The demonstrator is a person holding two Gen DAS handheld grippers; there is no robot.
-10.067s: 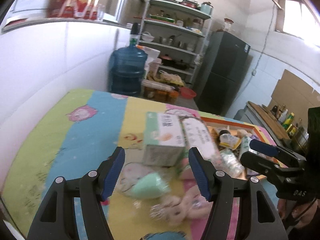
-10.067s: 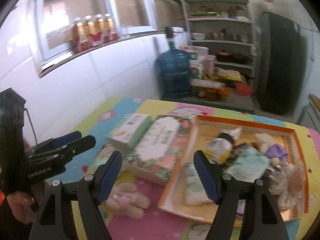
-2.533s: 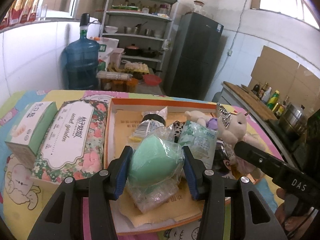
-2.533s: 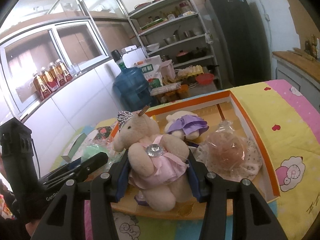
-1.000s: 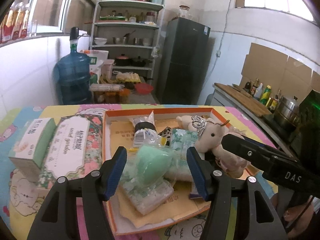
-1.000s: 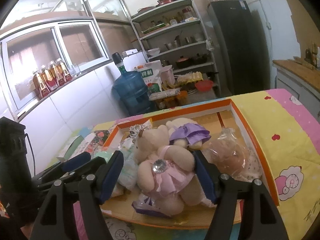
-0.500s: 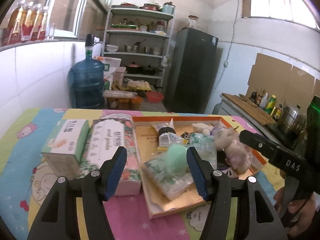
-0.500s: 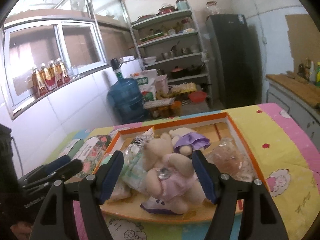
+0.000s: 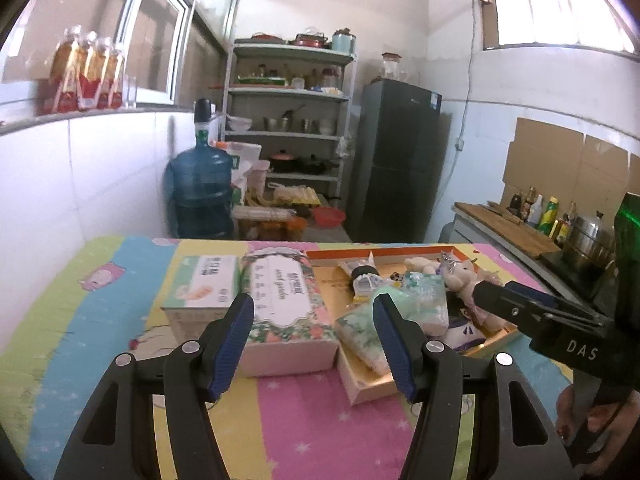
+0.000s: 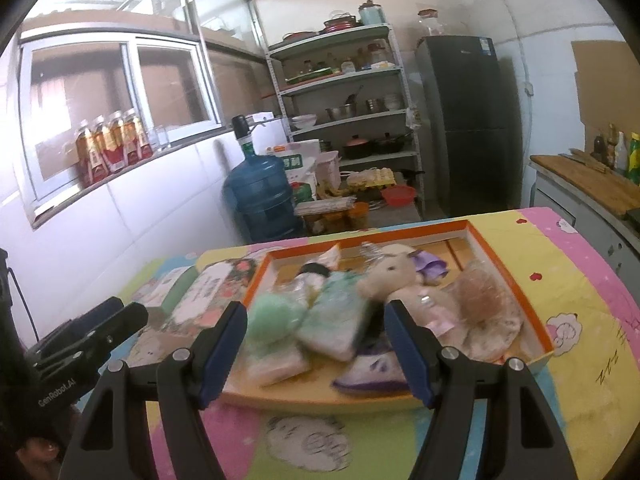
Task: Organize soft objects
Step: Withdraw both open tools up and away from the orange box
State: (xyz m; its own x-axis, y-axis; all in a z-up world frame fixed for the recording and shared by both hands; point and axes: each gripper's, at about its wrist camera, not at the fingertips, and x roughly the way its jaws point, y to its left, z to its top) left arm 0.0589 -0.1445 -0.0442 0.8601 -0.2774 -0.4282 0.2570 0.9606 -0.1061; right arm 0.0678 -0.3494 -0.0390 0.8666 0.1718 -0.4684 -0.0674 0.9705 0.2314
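Left wrist view shows your left gripper [image 9: 314, 322] spread wide and empty, hanging short of the orange tray [image 9: 362, 390]. Just left of the tray lie a green tissue box [image 9: 204, 286] and, touching the tray's left wall, a floral tissue pack [image 9: 286, 306]. Inside the tray, a bagged mint-green sponge [image 9: 362, 334] leans over the near-left wall, a white bottle [image 9: 360, 276] lies behind it, and a crowned plush bear [image 9: 460, 280] sits toward the right. Your right gripper [image 10: 316, 330] is also released, holding nothing, short of the tray's near wall.

The sponge bag looks the likeliest to go wrong: it overhangs the wall, so a nudge from a finger could tip it onto the cartoon mat [image 9: 100, 300]. The pile is loose, and I judge the bear could roll too. The two tissue packs still outside may count as unfinished work.

Two and a half seconds ago, your left jaws clamped the sponge bag and your right jaws clamped the bear; both now rest in the tray, and both grippers have drawn back and up from it.
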